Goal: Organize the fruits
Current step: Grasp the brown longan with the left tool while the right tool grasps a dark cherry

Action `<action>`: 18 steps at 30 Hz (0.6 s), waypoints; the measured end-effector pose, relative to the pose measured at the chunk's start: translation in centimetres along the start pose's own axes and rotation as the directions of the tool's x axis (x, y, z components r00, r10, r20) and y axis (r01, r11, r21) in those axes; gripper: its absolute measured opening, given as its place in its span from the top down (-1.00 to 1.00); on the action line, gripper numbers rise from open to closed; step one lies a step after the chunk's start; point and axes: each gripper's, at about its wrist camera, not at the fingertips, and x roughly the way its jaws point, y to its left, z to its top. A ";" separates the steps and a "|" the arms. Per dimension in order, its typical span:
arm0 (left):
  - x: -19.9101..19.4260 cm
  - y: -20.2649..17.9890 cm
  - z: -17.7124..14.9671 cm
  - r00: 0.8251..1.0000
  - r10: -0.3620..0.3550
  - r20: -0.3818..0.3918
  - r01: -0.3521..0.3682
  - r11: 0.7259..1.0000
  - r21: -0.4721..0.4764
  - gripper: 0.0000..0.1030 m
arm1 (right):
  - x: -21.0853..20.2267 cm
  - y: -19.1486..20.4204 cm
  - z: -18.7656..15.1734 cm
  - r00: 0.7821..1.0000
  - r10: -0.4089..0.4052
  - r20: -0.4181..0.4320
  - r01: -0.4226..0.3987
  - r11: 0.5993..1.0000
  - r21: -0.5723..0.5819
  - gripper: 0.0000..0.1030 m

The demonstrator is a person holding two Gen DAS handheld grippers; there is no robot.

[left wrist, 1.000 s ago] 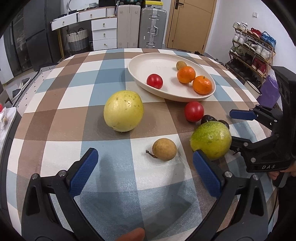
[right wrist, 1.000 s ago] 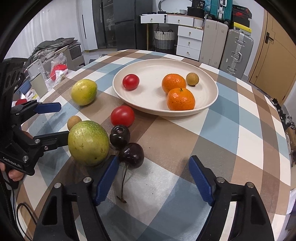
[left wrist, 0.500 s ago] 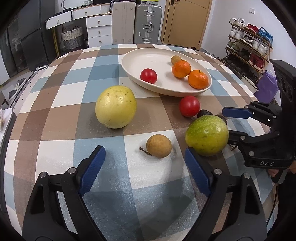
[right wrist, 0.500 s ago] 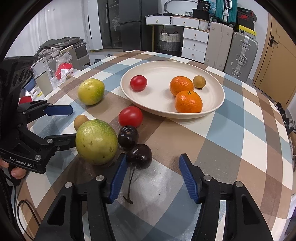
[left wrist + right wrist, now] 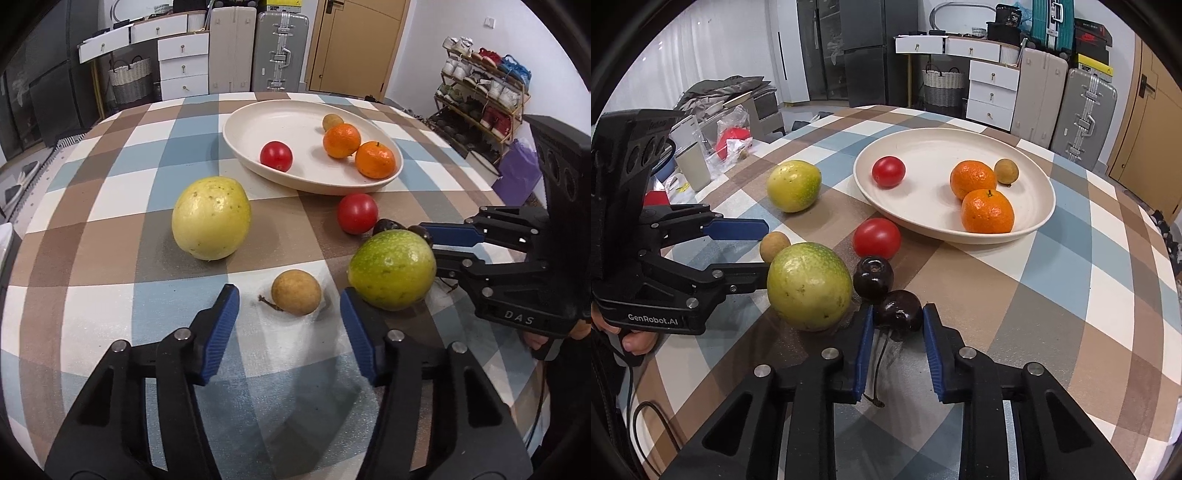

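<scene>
A cream plate (image 5: pixel 258 122) (image 5: pixel 923 147) holds a red tomato (image 5: pixel 276 156), two oranges (image 5: pixel 341 140) and a small brown longan. On the checked cloth lie a yellow fruit (image 5: pixel 211 217), a brown longan (image 5: pixel 296 292), a green fruit (image 5: pixel 392 274) (image 5: pixel 809 286), a red tomato (image 5: pixel 876 238) and two dark cherries (image 5: pixel 873 277). My left gripper (image 5: pixel 290 317) is open, its fingers on either side of the longan just short of it. My right gripper (image 5: pixel 897 325) is nearly closed around the near cherry (image 5: pixel 900 309); contact with the pads is unclear.
The table's far edge faces drawers, suitcases and a door. A shoe rack (image 5: pixel 480 81) stands to the right in the left wrist view. Bags and clutter (image 5: pixel 727 136) lie beyond the table's left edge in the right wrist view.
Both grippers have moved forward and narrowed. The left one has come up to the longan. The right one has closed in around the near cherry.
</scene>
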 end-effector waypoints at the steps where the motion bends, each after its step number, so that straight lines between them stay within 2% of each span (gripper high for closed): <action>1: 0.0 0.0 0.0 1.000 -0.010 0.001 0.010 1.000 -0.001 0.06 | 0.0 -0.1 0.0 1.000 -0.003 0.003 0.003 1.000 0.003 0.48; 4: 0.0 0.0 0.0 1.000 -0.025 0.002 0.025 1.000 -0.003 0.20 | -0.2 -0.4 0.0 1.000 -0.005 0.011 0.005 1.000 0.016 0.48; 6: 0.0 0.1 0.0 0.999 -0.036 0.001 0.036 0.999 -0.007 0.40 | -0.3 -0.5 0.1 1.000 -0.007 0.016 0.007 1.000 0.019 0.48; 18: -1.0 0.2 -0.1 0.998 -0.047 0.047 0.047 0.999 -0.014 0.47 | -0.8 -1.5 0.1 0.999 -0.023 0.039 0.022 0.999 0.045 0.48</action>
